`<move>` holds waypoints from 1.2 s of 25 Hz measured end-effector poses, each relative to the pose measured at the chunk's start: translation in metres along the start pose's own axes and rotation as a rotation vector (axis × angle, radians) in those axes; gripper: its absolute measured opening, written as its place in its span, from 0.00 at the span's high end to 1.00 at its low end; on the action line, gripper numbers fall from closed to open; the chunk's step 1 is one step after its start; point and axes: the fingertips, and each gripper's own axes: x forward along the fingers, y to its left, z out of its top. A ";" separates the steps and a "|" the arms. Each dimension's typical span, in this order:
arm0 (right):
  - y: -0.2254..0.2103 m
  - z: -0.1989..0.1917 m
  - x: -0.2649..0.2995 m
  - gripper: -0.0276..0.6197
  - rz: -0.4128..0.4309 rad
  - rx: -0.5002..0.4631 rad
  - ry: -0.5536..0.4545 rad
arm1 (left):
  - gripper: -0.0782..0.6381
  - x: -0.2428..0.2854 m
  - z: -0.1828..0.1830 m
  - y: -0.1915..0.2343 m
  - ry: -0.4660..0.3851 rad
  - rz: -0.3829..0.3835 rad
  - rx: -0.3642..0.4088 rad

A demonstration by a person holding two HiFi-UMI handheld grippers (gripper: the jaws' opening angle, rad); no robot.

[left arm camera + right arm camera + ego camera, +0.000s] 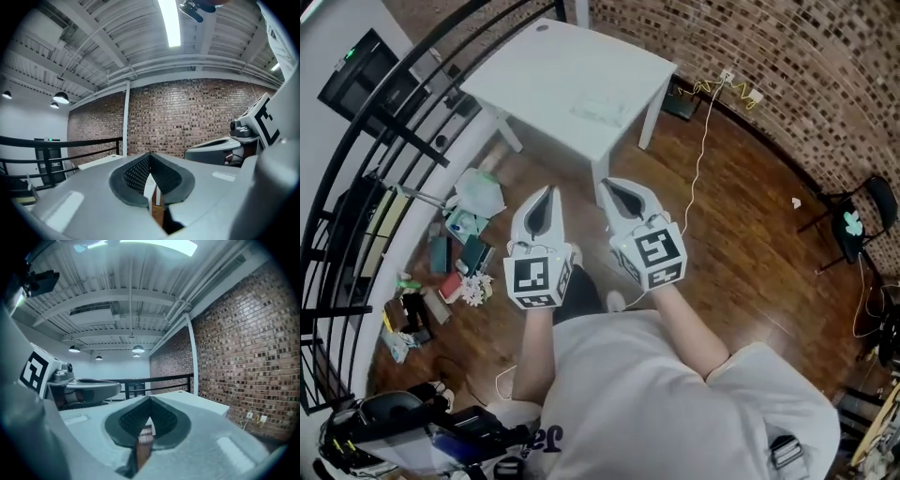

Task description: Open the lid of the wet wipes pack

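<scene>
Head view: the wet wipes pack (pixel 602 112) shows as a pale, flat rectangle on the white desk (pixel 534 66), close to the desk's right-hand edge as seen here. Its lid cannot be made out at this range. The left tool (pixel 549 191) and the right tool (pixel 606 185) are held side by side over the wooden floor (pixel 741 234). Both point toward the desk, short of it and well apart from the pack. The pack lies almost straight ahead of the right tool, and ahead and to the right of the left tool, so the right tool is judged the nearer. The pack's long axis appears to run roughly along that desk edge, but the shape is too faint to confirm this. Left gripper view: the left tool (pixel 150 155) has its jaws together at the tips with nothing between them. The desk (pixel 101 161) lies ahead to the left and the right tool (pixel 220 150) is alongside. The pack is not visible. Right gripper view: the right tool (pixel 150 399) likewise has its jaws together and empty. The desk (pixel 201 404) lies ahead and the left tool (pixel 84 387) is at the left. The coming move is judged to need a forward approach to the desk, with the jaws parted before the lid is engaged.
</scene>
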 end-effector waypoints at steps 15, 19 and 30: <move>-0.140 0.031 0.177 0.97 -0.235 -0.019 0.038 | 0.87 0.235 0.014 0.091 0.001 -0.210 0.005; -0.154 0.013 0.214 0.97 -0.272 -0.034 0.080 | 0.87 0.277 -0.013 0.122 0.052 -0.221 -0.008; -0.216 -0.092 0.283 0.97 -0.210 -0.086 0.305 | 0.87 0.381 -0.141 0.116 0.394 -0.257 -0.034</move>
